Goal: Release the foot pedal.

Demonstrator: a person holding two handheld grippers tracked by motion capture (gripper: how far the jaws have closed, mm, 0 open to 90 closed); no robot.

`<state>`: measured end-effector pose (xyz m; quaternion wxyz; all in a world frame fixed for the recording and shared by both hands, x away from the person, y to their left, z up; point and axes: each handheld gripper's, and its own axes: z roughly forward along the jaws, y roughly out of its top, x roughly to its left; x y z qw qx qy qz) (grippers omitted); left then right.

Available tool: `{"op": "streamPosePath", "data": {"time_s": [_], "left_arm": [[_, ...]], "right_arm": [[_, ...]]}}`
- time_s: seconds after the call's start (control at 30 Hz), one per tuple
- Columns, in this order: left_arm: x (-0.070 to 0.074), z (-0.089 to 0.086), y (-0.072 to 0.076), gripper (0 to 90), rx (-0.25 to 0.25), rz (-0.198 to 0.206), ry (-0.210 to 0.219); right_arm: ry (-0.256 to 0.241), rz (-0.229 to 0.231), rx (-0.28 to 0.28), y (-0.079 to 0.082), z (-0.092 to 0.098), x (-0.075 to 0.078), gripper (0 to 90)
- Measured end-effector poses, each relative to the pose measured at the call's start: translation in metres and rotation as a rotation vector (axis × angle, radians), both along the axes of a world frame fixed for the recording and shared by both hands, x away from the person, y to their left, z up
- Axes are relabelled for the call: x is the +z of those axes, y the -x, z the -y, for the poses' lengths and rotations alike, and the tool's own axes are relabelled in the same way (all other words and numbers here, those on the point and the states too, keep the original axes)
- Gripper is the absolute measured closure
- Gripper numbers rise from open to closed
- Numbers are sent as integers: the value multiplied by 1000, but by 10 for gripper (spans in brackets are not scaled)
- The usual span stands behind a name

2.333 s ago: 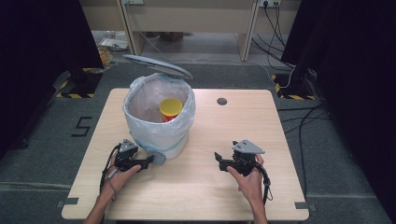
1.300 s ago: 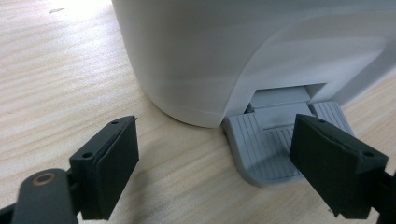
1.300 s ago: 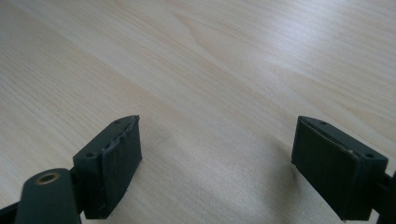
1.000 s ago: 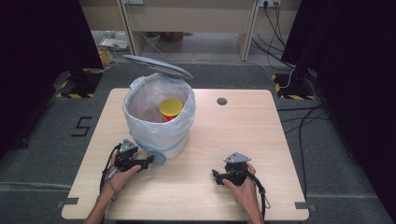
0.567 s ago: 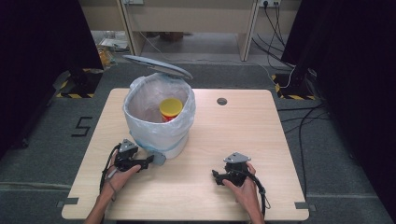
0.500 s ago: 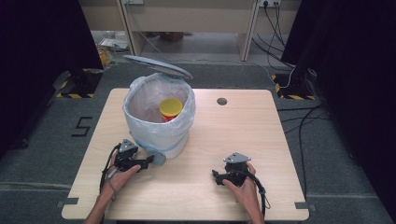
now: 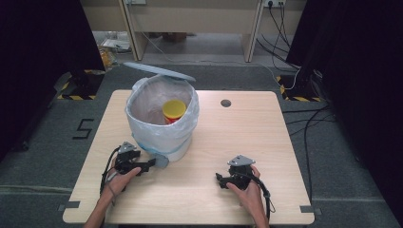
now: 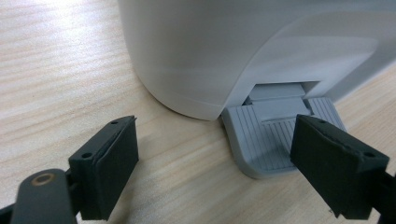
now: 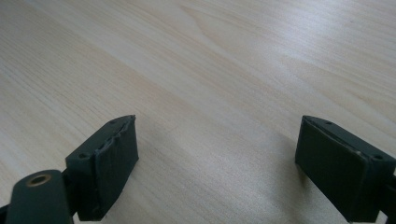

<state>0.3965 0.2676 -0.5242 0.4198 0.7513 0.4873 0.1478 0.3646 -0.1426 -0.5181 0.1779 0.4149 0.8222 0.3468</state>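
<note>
The right gripper [image 7: 222,179] has come back toward the person and down since the earlier picture, and now sits low on the table [image 7: 266,128]. The left gripper [image 7: 149,164] has not moved, and the bin's lid [image 7: 159,71] is up just as it was.

From the high view, the white bin [image 7: 161,121] stands at about 10 o'clock from the middle of the table. A yellow-topped can [image 7: 174,110] sits inside its bag. The left gripper rests at the bin's 6 o'clock, right at the grey pedal [image 7: 160,161]. The right gripper is well apart, at about 4 o'clock on the table.

In the left gripper view, its jaws are spread wide and hold nothing. One jaw sits over the pedal [image 8: 266,140], at 3 o'clock. I think it presses the pedal down.

In the right gripper view, the jaws are spread wide too, with bare wood [image 9: 224,70] between them.

What could go wrong? If the left gripper slides off the ribbed pedal, the lid could drop shut. A hard sideways push could also shove the light bin across the table.
</note>
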Motion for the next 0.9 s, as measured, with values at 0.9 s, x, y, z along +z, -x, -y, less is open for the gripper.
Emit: {"op": "streamPosePath", "data": {"time_s": [0.9], "left_arm": [[9, -13, 4, 147, -17, -7, 82]], "right_arm": [[3, -1, 9, 0, 0, 0, 123]]}}
